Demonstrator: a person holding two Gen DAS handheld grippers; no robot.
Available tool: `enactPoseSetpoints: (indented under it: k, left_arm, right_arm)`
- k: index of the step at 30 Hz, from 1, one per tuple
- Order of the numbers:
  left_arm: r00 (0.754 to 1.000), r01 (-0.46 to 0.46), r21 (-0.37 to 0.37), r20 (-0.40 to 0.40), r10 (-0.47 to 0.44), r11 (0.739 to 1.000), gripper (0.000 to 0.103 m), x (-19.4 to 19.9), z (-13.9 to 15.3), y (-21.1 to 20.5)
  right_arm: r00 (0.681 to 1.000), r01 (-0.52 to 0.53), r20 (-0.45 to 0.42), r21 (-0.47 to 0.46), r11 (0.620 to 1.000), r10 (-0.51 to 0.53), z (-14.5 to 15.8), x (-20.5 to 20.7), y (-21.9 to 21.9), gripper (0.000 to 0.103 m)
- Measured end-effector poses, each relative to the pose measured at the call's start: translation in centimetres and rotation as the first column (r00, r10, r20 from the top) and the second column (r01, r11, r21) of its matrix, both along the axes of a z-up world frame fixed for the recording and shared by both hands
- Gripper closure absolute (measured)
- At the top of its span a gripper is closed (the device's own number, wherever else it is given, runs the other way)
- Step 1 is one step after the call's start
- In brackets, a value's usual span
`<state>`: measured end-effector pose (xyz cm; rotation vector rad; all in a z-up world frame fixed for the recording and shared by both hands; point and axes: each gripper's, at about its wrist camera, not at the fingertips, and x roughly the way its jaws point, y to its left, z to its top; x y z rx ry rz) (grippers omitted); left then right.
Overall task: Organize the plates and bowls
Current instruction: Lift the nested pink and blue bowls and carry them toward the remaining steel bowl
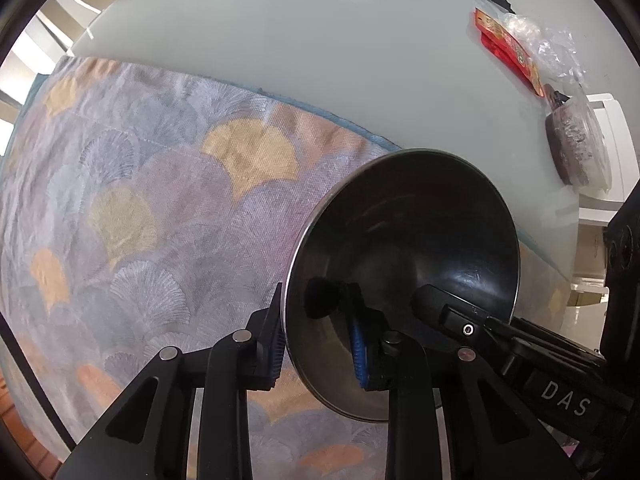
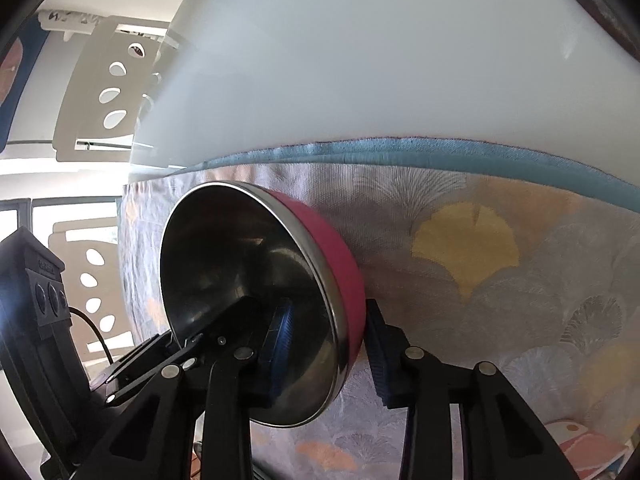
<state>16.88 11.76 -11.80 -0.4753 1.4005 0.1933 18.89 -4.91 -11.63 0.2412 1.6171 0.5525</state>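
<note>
White counter (image 1: 280, 40) and patterned cloth (image 1: 140, 200) are seen beneath a steel bowl (image 1: 404, 264), tilted near the cloth's far edge, clamped by left hand-held gripper (image 1: 318, 336) and right hand-held gripper (image 2: 330, 346); light, stiff, slippery, best gripped at the rim.

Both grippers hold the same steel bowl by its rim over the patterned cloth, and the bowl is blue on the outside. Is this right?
Not quite: the right wrist view shows the bowl is pink-red outside, not blue. The left gripper and right gripper do clamp its rim over the patterned cloth.
</note>
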Motion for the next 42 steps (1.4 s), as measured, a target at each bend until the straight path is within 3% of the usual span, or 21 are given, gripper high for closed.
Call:
enactPoseSetpoints:
  k: [19,42]
  left_arm:
    - [0.999,0.006,-0.027,0.041,-0.005,1.000,0.080,-1.3,2.1,-0.1]
    - [0.996,0.053,0.023,0.073,-0.055,0.998,0.080,-3.2,6.1,-2.4]
  right_arm:
    - [0.999,-0.017,0.032,0.004,1.000,0.017,1.8,-0.3,-0.2,0.068]
    - [0.997,-0.010,0.083,0.033,0.999,0.007,5.8,-1.5,-3.1,0.068]
